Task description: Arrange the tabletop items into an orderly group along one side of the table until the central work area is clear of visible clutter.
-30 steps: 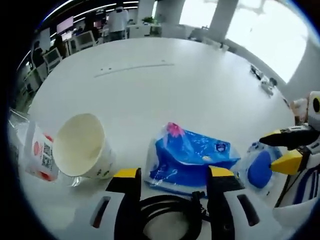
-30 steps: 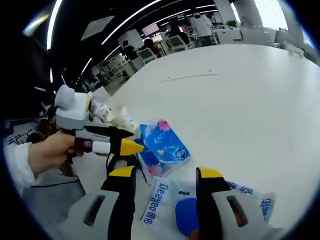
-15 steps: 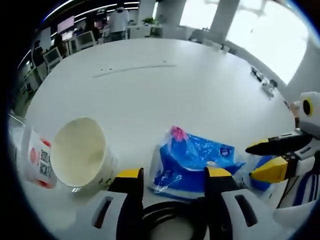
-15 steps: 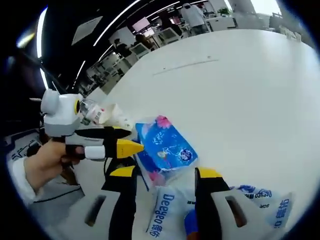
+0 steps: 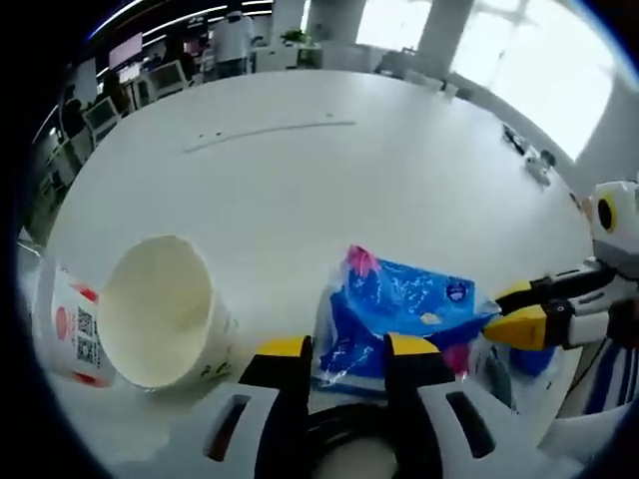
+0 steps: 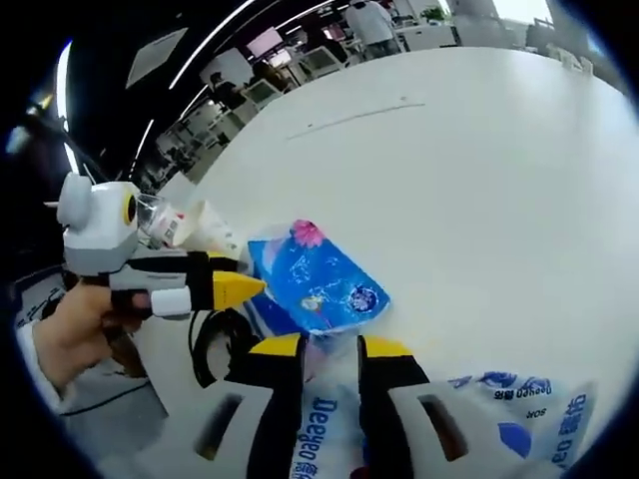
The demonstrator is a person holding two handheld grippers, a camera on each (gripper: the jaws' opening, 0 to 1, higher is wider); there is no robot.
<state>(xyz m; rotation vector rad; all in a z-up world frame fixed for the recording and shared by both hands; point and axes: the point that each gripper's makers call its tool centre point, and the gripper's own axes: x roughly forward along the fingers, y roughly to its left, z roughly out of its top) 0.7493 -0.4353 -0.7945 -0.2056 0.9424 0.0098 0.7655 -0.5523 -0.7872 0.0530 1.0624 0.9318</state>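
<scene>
Yellow on the tips of the left gripper, jaws narrow, set on either side of the near edge of the blue tissue pack. Crinkled film right between them, but gripped or merely flanked? Cannot tell from here. Beneath the jaws, a coiled black cable. Just left of the pack, a white paper cup on its side, mouth toward the camera, and hard against it a small white bottle with a red label and a QR code, also lying down.

Over to the right gripper: yellow tips close together again, a clear flap of wrapping in the gap, the white Deeyeo wipes pack spread under and to the right of the jaws. Clamped or not, cannot tell either. Seen from the left gripper view, that same right gripper in from the right edge, its yellow tip up against the far right corner of the tissue pack.

Tissue pack flat near the table's edge, pink flower print at its far corner, one gripper at each end. In the right gripper view, a hand around the left gripper's handle, white sleeve at the wrist.

Beyond all that, the broad white table, bare through the middle, a thin seam line across the far part, a few small dark items near its far right edge. Behind, an office with monitors and a person standing.
</scene>
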